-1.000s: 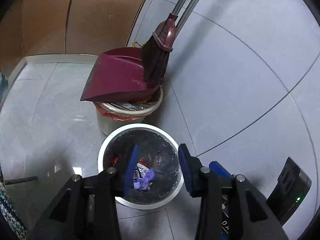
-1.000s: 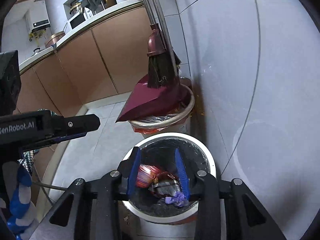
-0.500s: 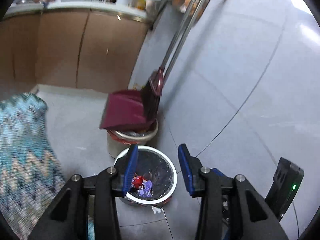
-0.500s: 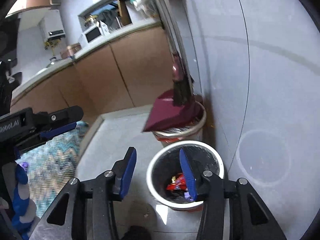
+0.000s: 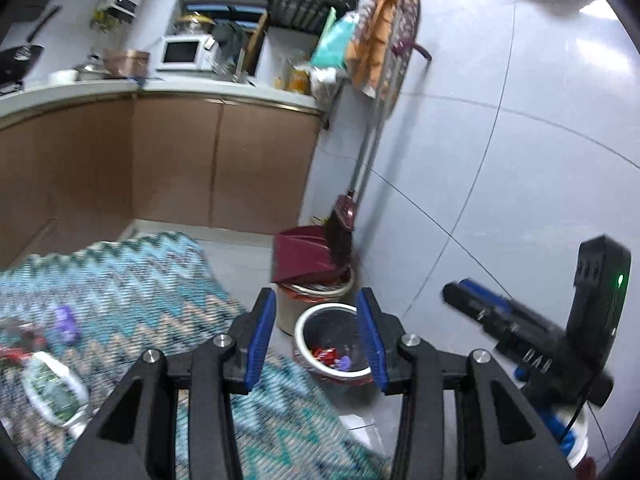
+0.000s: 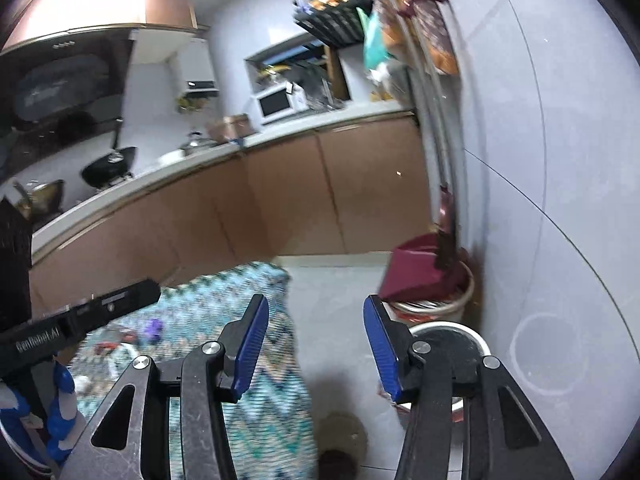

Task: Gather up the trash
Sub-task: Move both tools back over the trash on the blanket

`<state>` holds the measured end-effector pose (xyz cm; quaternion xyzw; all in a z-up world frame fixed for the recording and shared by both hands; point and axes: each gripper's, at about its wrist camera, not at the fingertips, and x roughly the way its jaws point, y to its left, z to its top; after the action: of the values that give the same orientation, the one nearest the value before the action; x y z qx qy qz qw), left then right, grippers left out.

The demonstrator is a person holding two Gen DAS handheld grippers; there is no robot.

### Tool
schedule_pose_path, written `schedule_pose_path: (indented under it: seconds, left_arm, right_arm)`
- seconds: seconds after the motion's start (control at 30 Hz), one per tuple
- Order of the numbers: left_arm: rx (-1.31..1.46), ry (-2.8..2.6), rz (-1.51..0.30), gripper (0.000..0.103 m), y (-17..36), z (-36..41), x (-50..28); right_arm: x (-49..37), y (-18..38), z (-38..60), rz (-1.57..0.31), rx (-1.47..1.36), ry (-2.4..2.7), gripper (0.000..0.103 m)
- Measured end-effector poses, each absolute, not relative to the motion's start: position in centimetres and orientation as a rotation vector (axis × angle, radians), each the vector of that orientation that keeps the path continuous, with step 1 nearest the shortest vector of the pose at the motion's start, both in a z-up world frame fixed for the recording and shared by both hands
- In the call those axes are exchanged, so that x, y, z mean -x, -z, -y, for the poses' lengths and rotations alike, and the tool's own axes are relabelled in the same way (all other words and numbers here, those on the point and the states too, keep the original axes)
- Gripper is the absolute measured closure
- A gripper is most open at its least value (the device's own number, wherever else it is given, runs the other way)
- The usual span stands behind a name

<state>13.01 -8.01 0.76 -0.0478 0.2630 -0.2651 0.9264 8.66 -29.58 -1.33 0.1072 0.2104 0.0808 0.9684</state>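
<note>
Both grippers hang empty with jaws spread: the left gripper (image 5: 316, 334) above the white trash bin (image 5: 304, 322), which holds red and purple wrappers (image 5: 332, 357); the right gripper (image 6: 314, 346) beside it. A purple wrapper (image 5: 66, 322) lies on the zigzag cloth (image 5: 132, 280), near its left edge.

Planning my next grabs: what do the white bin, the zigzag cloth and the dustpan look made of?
White bin: looks like smooth plastic, with a dark glossy liner bag inside. Zigzag cloth: woven fabric, matte, draping at the edge. Dustpan: maroon, probably rigid plastic with a dull sheen; blur leaves this uncertain.
</note>
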Motion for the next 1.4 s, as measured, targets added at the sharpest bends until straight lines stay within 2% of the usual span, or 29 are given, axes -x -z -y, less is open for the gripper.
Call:
schedule_pose_path:
  seconds: [0.3,0.67,0.83,1.03,1.4]
  left_arm:
    - [0.126,0.416,-0.462,0.060,-2.6,-0.9,-5.6]
    - [0.164,0.295,-0.435,0.059,-1.9,-9.2,-0.3]
    - [0.165,0.227,-0.422,0.059,-1.2,-13.2,1.2]
    - [0.162,0.131,-0.422,0.054,0.4,-17.3,2.0]
    - [0.167,0.003,-0.482,0.051,5.0,-23.4,0.5]
  right_arm:
    - [-4.3,-1.7,25.9,-0.379,-0.171,-0.254,0.055]
    - [-2.5,-2.9,22.2,-0.369,-0.141,-0.358,0.055]
    - [-2.9,-2.4,20.7,-0.394,-0.144,-0.403,0.055]
    - [-4.1,-1.1,19.0,-0.436,-0.139,-0.432,0.055]
    - [-7.6,2.4,15.3,-0.553,-0.111,-0.449,0.055]
